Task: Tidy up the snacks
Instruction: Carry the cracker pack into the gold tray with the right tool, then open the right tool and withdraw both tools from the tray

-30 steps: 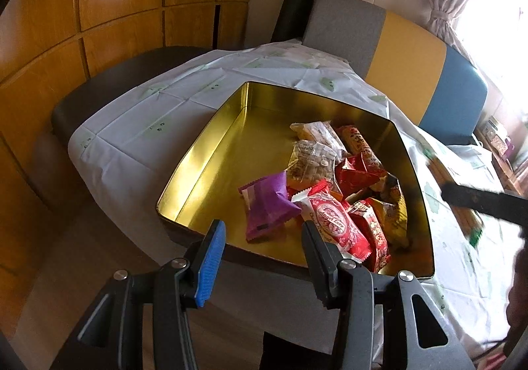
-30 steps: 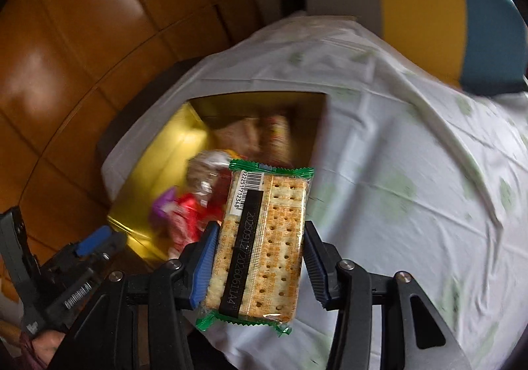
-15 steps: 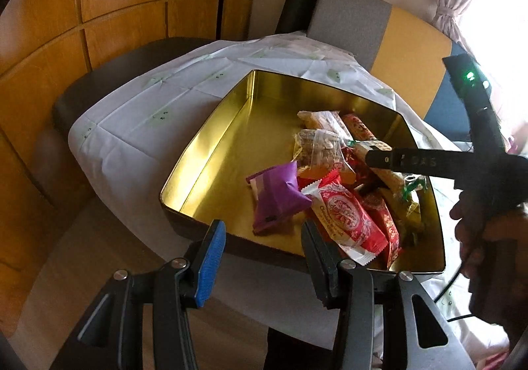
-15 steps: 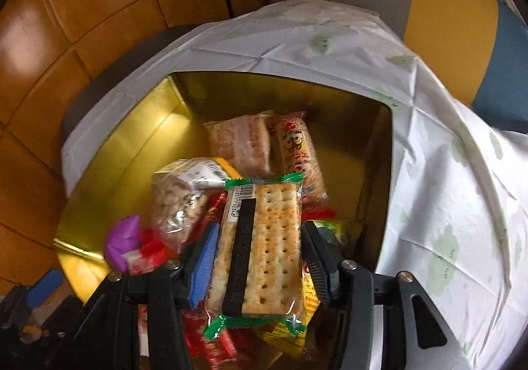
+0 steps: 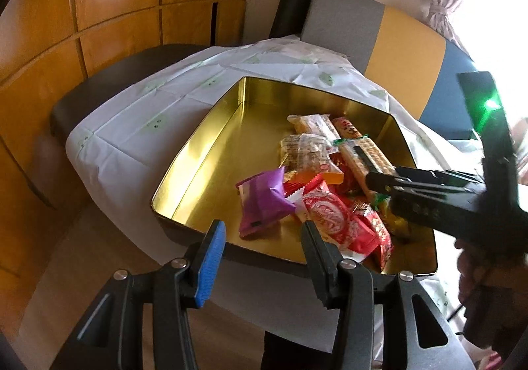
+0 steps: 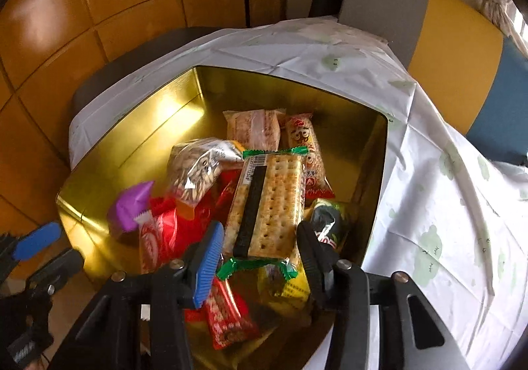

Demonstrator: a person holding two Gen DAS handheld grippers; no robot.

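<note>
Cracker packet (image 6: 269,201) in the right gripper (image 6: 259,246), over the gold tin (image 6: 132,112).

Right gripper: jaws closing, packet's near end between them, pads at its long sides. Packet is clear film with green crimped ends; barcode and a black printed strip run lengthwise, digits not legible. Long axis points away from the gripper toward the tin's far wall, tilted down onto the snack pile at the tin's right side. Left gripper (image 5: 260,249): jaws apart, empty, just outside the tin's near edge. Nearest in the tin, a red wrapper (image 5: 330,216) and purple packet (image 5: 264,201); script unreadable. Farther in, a sunflower-seed bag (image 6: 198,168). The tin sits on a white tablecloth (image 6: 429,191).
</note>
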